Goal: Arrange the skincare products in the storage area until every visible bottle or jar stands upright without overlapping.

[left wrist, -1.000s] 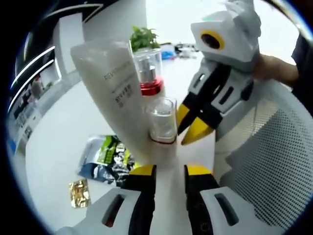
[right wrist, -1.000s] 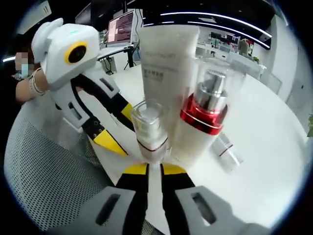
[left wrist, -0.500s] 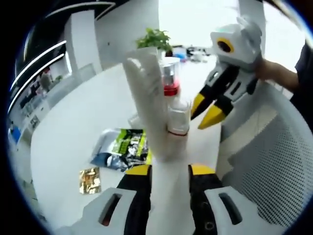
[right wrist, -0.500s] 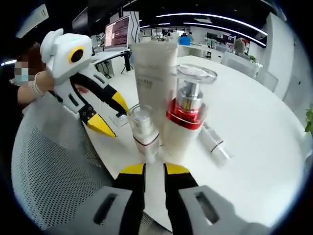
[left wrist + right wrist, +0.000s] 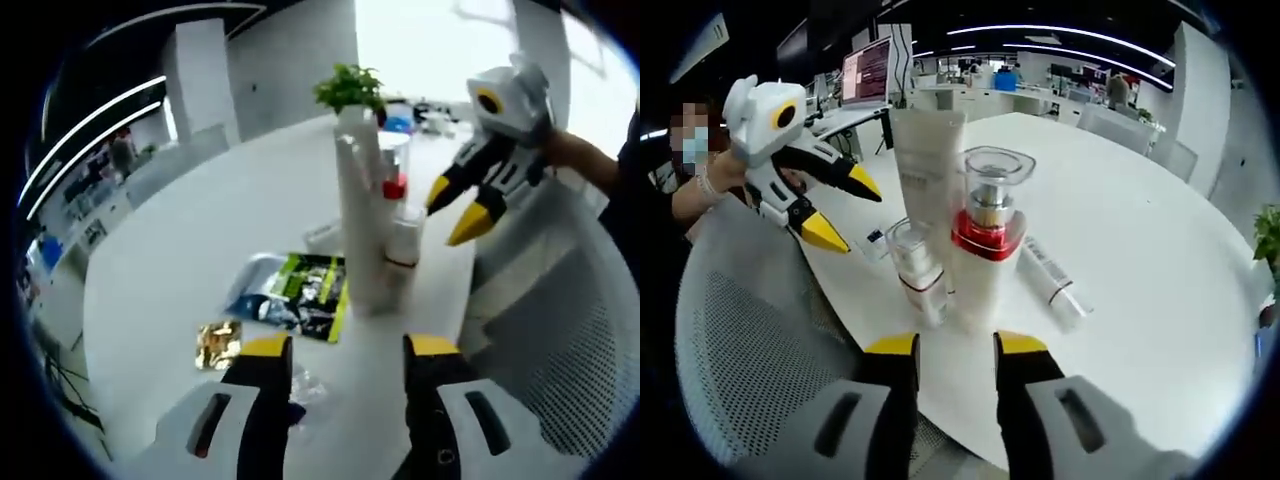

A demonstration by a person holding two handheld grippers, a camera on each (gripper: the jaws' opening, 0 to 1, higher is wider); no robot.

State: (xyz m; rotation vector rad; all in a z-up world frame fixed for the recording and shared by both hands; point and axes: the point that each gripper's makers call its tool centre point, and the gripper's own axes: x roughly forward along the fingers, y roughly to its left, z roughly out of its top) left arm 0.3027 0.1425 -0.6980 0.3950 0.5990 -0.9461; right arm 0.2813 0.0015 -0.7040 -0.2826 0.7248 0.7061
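A: Where are the bottles from my claws?

B: In the right gripper view I see my right claw (image 5: 945,345) released, nothing between its jaws. Just beyond it stand the small bottle (image 5: 914,272) and the pump bottle (image 5: 983,245), with the white tube (image 5: 925,170) behind them. All three are upright, close together on the white table (image 5: 1140,240). A thin tube (image 5: 1050,281) lies flat beside them.

A: And the left one?

B: My left claw (image 5: 340,348) is released too, and holds nothing. The pump bottle has a clear cap and a red collar; the small one has a clear cap. A green packet (image 5: 295,292) and a gold sachet (image 5: 218,343) lie near. A plant (image 5: 350,88) is far.
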